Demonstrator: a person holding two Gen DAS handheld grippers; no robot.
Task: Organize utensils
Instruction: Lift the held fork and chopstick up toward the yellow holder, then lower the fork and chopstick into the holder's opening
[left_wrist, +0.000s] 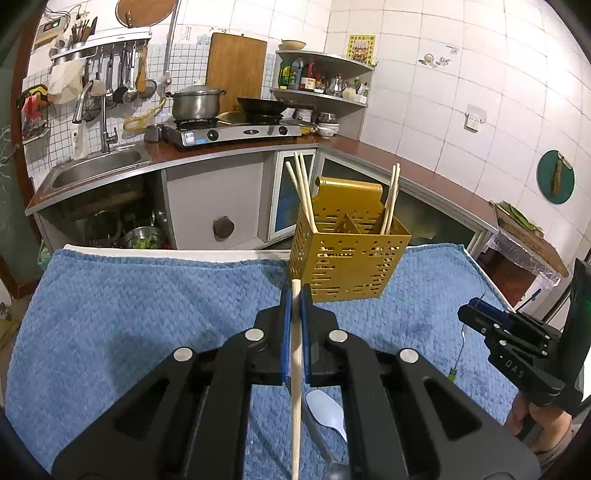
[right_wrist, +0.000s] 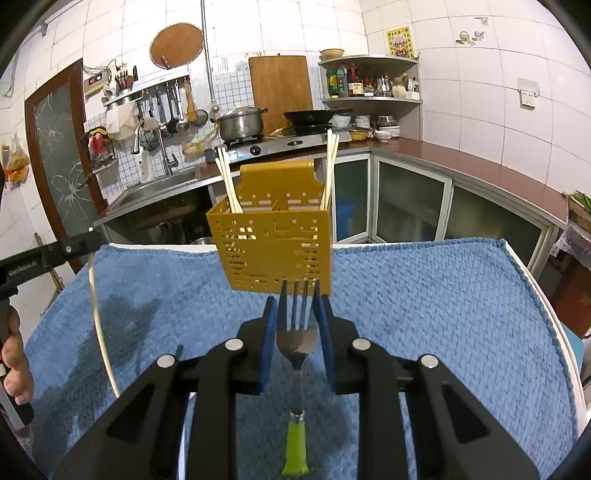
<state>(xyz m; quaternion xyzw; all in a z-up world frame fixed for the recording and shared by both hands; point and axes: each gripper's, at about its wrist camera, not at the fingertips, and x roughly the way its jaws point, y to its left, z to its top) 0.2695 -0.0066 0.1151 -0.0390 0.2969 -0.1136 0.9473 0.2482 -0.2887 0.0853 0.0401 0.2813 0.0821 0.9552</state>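
A gold perforated utensil holder (left_wrist: 347, 258) (right_wrist: 273, 247) stands at the far edge of the blue towel (left_wrist: 129, 314) (right_wrist: 443, 314). Chopsticks (left_wrist: 303, 192) (right_wrist: 229, 181) lean in its left and right compartments. My left gripper (left_wrist: 295, 291) (right_wrist: 74, 243) is shut on a single pale chopstick (left_wrist: 295, 369) (right_wrist: 98, 321), just short of the holder's front left corner. My right gripper (right_wrist: 299, 295) (left_wrist: 476, 310) is shut on a green-handled fork (right_wrist: 297, 339) (left_wrist: 458, 354), its pads against the sides of the head, tines toward the holder. A white spoon (left_wrist: 327, 410) lies on the towel under the left gripper.
Beyond the table runs a kitchen counter with a sink (left_wrist: 96, 166), a gas stove with a steel pot (left_wrist: 195, 101) and a corner shelf of bottles (left_wrist: 317, 79). A darker patch (right_wrist: 122, 314) marks the towel's left part. A person's hand (right_wrist: 14, 362) grips the left tool.
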